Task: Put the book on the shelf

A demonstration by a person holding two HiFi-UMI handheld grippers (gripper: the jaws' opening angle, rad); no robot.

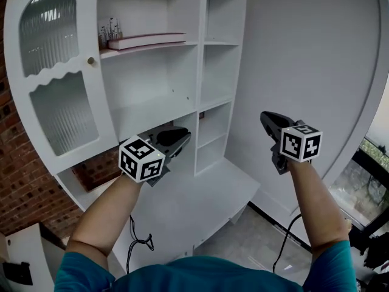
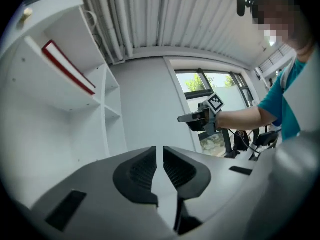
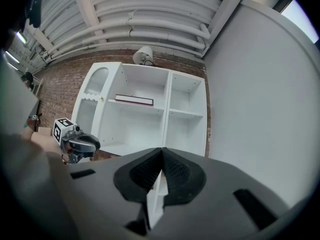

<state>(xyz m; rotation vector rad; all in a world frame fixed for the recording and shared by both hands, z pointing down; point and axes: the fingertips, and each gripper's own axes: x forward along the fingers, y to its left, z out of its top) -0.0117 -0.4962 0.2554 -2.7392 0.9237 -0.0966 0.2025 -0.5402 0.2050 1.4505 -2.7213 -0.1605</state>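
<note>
The book (image 1: 146, 40), dark red with a pale cover, lies flat on an upper shelf of the white shelf unit (image 1: 200, 72); neither gripper touches it. It shows again as a red-edged slab (image 2: 67, 66) in the left gripper view and far off (image 3: 134, 100) in the right gripper view. My left gripper (image 1: 184, 136) hangs well below that shelf, level; its jaws stand almost together with only a thin slit and nothing between them (image 2: 160, 151). My right gripper (image 1: 266, 118) is held out to the right of the unit, its tips meeting on nothing (image 3: 161, 151).
An open cabinet door (image 1: 51, 72) with ribbed glass hangs at the unit's left. Small upright items (image 1: 109, 30) stand beside the book. A low white surface (image 1: 200, 193) juts out under the shelves. Brick wall (image 1: 24, 181) lies left, a grey wall (image 1: 304, 53) right.
</note>
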